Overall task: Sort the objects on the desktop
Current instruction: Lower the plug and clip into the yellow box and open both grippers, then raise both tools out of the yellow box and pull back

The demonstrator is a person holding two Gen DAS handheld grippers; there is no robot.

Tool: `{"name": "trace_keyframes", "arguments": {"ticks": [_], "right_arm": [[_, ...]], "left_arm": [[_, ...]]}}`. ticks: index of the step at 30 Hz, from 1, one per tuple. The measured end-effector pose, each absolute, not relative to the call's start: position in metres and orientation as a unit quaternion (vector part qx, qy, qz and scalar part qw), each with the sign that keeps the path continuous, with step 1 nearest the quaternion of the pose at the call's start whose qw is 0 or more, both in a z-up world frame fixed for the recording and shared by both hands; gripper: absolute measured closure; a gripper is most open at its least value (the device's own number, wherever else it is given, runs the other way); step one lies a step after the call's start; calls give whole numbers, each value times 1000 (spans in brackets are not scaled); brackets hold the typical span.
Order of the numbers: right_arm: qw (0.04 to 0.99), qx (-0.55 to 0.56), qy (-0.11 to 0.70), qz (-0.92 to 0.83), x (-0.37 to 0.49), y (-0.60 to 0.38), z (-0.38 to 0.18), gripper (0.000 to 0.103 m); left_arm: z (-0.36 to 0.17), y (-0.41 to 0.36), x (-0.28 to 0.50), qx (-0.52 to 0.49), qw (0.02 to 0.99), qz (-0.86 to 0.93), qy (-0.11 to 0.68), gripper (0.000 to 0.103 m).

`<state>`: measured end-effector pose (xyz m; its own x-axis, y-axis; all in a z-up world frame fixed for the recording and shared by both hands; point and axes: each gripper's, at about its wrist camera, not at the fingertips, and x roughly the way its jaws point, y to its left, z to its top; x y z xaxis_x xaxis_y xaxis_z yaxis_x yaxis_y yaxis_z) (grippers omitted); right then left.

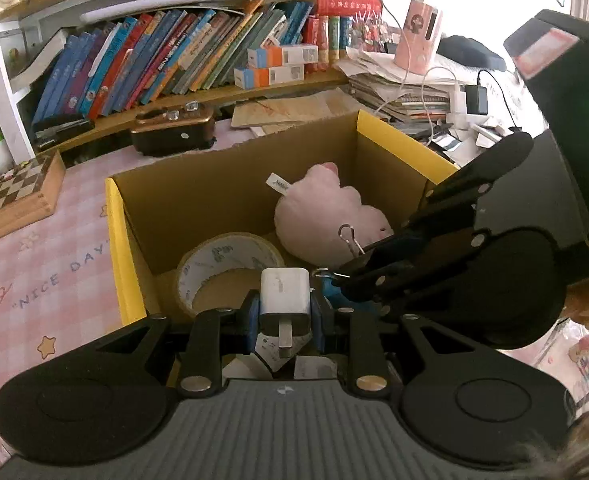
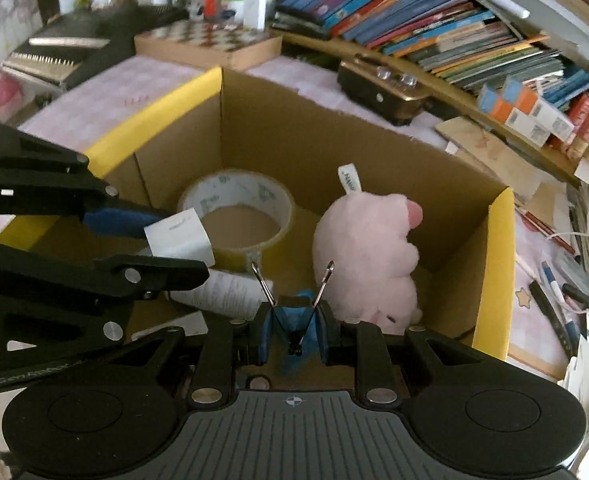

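We hold two finds over the box (image 1: 406,140), ready to drop.
Left gripper (image 1: 284,312) jaws pinch a charger (image 1: 284,292); right gripper (image 2: 294,328) jaws pinch a clip (image 2: 294,312), both above the tape (image 2: 236,204) and plush (image 2: 370,248) inside.

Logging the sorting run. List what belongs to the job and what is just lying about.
Job:
- cardboard box
- white charger in left tongs
- binder clip in right tongs
- tape roll in box
- pink plush toy in box

Lying about:
- chessboard
- books
- brown radio
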<state>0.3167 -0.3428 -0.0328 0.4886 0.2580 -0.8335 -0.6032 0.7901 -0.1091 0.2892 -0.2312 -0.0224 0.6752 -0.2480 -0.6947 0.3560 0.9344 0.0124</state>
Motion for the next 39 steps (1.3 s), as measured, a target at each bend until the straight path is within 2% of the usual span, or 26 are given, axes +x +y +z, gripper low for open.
{"name": "trace_keyframes", "arguments": {"ticks": [12, 15, 18, 19, 23, 28, 32, 37, 39], "right_arm": [[837, -196, 438, 264, 320, -344, -31, 79], [841, -188, 432, 266, 318, -345, -28, 76], [850, -180, 419, 264, 313, -348, -20, 69], [853, -178, 414, 264, 311, -349, -17, 69], [874, -164, 381, 254, 298, -354, 0, 64], [900, -137, 336, 239, 277, -357, 17, 61], [924, -117, 296, 213, 254, -359, 29, 60], [944, -81, 267, 177, 226, -362, 37, 52], [949, -64, 262, 165, 214, -361, 38, 51]], "left_arm": [[-20, -230, 286, 61, 915, -164, 365, 80], [-12, -227, 280, 55, 924, -155, 346, 76], [1, -223, 271, 42, 939, -137, 312, 57], [7, -221, 268, 39, 945, -129, 298, 47], [28, -211, 252, 17, 962, -101, 252, 33], [46, -198, 227, -8, 973, -75, 220, 21], [52, -186, 204, -24, 977, -49, 207, 17], [53, -170, 171, -39, 982, -8, 186, 2], [52, -163, 157, -40, 983, 1, 180, 0]]}}
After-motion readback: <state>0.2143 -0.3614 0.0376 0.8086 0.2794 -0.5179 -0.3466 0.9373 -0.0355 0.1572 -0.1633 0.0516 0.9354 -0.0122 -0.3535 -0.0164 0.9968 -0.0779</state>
